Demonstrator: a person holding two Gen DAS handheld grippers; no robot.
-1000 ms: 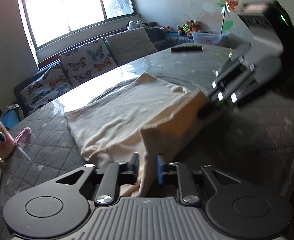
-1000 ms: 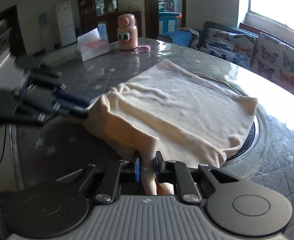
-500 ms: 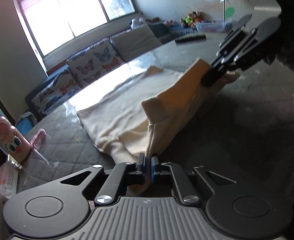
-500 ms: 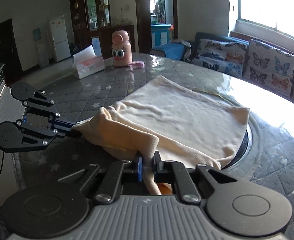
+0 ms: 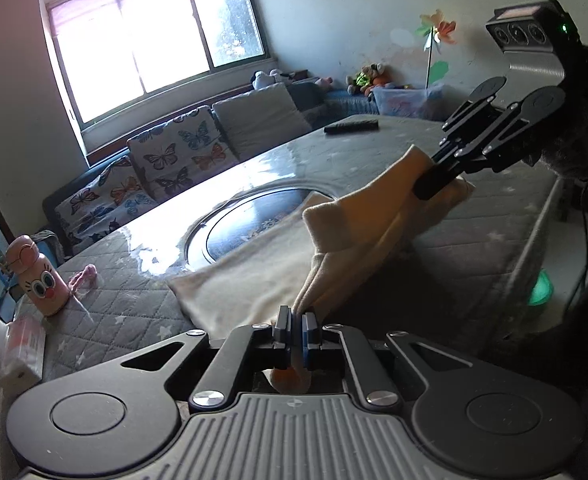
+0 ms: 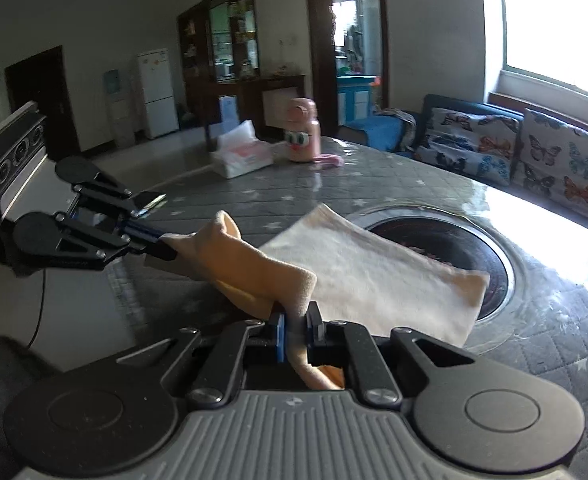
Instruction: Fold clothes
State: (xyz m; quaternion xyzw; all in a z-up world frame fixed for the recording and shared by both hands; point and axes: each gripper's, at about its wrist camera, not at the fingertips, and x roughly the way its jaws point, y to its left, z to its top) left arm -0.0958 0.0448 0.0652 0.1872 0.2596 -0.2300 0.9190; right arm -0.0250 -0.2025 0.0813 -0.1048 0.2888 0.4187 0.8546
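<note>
— Where is the cream garment point(image 5: 261, 280) relative to the round dark inset point(image 5: 253, 222) in the surface point(image 5: 374, 148)?

— Its flat part lies on the surface and overlaps the inset's rim on the side toward the grippers; the near edge is lifted clear of the surface, strung between both grippers.

— And the left gripper point(image 5: 297, 326)?

— Its jaws are pinched tight on one corner of the garment, a tail of cloth hanging behind them.

— The right gripper point(image 6: 296, 330)?

— Jaws likewise clamped on the other corner. The pink cartoon bottle point(image 6: 302, 136) and tissue pack point(image 6: 241, 156) stand well beyond the inset, apart from the garment.
</note>
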